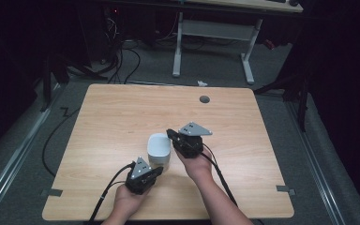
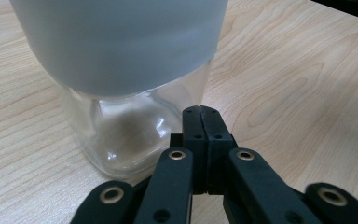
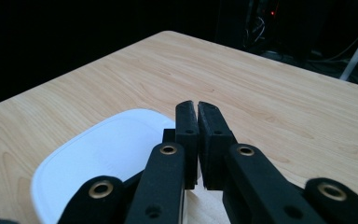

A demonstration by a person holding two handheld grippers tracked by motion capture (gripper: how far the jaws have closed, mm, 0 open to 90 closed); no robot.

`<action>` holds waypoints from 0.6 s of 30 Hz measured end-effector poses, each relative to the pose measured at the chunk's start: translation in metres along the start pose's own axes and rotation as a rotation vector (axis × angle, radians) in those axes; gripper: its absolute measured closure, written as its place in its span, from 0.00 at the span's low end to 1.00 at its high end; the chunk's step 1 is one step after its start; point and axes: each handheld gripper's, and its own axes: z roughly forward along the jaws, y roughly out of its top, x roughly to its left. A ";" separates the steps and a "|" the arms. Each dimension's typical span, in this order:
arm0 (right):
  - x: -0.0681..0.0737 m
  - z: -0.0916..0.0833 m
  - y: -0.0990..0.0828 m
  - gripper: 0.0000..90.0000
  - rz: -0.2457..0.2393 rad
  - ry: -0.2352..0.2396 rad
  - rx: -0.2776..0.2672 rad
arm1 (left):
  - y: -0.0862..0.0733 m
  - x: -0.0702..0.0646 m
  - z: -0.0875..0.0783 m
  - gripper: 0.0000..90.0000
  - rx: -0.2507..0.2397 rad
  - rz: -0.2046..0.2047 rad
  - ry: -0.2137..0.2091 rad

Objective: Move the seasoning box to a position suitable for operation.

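A clear glass jar [image 1: 160, 161] with a white lid [image 1: 159, 146] stands upright near the middle of the wooden table [image 1: 117, 112]. My left gripper [image 1: 160, 170] is shut, its tips close to the jar's lower side at the front. In the left gripper view the closed tips [image 2: 200, 110] sit just right of the glass body [image 2: 121, 133], under the lid [image 2: 121, 42]; I cannot tell if they touch. My right gripper [image 1: 170, 134] is shut beside the lid's far right edge. In the right gripper view its tips [image 3: 196, 105] hang over the lid [image 3: 102, 151].
A round grey grommet [image 1: 204, 99] is set in the table near the far edge. Small tape strips [image 1: 51, 192] [image 1: 285, 189] mark the front corners. Beyond the table stand a white-legged desk [image 1: 213, 30] and floor cables [image 1: 122, 61].
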 end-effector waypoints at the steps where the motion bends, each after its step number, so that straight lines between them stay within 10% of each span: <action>1: 0.001 -0.002 -0.001 0.97 -0.003 0.000 -0.003 | 0.000 0.000 0.000 1.00 0.005 0.010 0.003; 9: -0.007 -0.020 -0.011 0.96 0.009 -0.016 -0.012 | 0.000 -0.002 -0.016 0.92 0.050 0.093 0.006; 18: -0.030 -0.030 -0.035 0.94 0.038 -0.069 0.042 | 0.029 0.035 -0.046 0.71 0.032 0.129 0.082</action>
